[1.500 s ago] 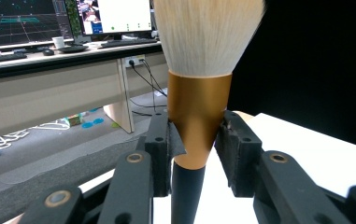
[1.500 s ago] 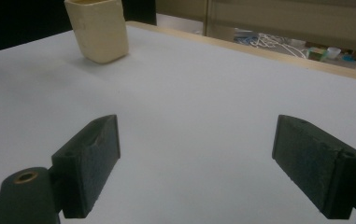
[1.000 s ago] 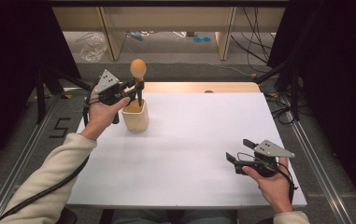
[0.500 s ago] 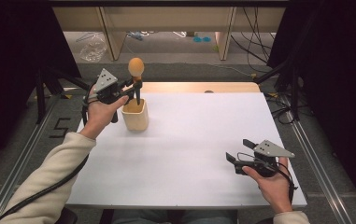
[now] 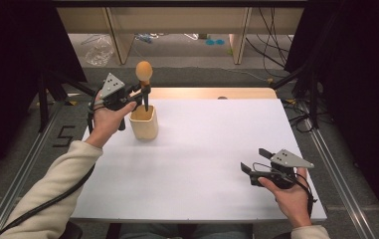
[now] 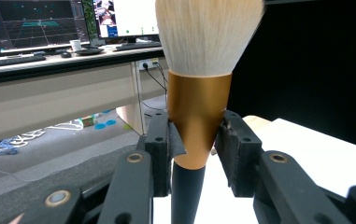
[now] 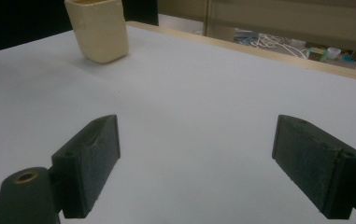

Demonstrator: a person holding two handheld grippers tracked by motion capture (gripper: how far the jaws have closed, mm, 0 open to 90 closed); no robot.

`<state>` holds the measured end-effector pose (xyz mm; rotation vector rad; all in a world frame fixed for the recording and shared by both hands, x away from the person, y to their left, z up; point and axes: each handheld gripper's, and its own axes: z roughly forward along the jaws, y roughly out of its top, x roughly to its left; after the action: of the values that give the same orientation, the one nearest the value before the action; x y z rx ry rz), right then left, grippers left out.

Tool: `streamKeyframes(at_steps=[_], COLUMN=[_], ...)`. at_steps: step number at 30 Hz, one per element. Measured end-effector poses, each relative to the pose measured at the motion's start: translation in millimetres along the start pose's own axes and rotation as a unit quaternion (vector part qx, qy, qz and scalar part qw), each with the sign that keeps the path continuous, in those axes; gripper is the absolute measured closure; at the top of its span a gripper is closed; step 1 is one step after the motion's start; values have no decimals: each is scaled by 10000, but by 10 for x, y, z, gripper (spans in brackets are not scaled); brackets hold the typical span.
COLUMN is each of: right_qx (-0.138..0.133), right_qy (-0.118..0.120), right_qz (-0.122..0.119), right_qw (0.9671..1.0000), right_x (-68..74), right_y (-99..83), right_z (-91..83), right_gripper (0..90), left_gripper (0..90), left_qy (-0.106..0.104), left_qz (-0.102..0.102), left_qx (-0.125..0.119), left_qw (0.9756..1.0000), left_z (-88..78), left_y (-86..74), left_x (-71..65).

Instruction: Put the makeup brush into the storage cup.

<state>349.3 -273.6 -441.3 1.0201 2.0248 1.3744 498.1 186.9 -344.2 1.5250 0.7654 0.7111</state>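
Observation:
My left gripper (image 5: 143, 92) is shut on a make-up brush (image 5: 143, 70), held upright over a cream cup (image 5: 144, 124) at the table's far left. In the left gripper view the pads (image 6: 162, 137) press on both sides of the brush's (image 6: 198, 112) gold collar, with pale bristles above and a black handle below. The handle's lower end reaches the cup's mouth; I cannot tell whether it is inside. My right gripper (image 5: 250, 164) rests near the front right of the white table (image 5: 217, 139), open, with nothing between its jaws (image 7: 208, 168). The cup (image 7: 98, 30) stands far ahead of it.
The table's wooden back edge (image 5: 212, 93) lies behind the cup. Metal rails (image 5: 336, 169) run along both sides of the table. Beyond the back edge are furniture legs, cables and a plastic bag (image 5: 97, 50) on the floor.

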Motion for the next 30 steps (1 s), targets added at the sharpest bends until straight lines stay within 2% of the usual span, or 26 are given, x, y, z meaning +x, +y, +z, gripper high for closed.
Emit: streamKeyframes(at_steps=[21,24,25,30], right_qx=[-8,66,-3,2], right_qy=[7,2,5,13], right_qz=[8,4,10,10], right_qw=[10000,10000,10000,10000], right_x=[-1,-2,-1,0], right_y=[-1,3,-1,0], right_z=[0,-11,-1,0], right_gripper=[161,161,161,161], left_gripper=[670,670,670,671], left_qy=[146,155,163,206], left_qz=[-18,-12,-3,-5], left_qx=[-89,-117,-116,-168], left_qw=[9999,9998,9998,9996], left_z=[37,41,41,51], left_y=[-8,-5,-3,5], left_x=[72,79,81,93])
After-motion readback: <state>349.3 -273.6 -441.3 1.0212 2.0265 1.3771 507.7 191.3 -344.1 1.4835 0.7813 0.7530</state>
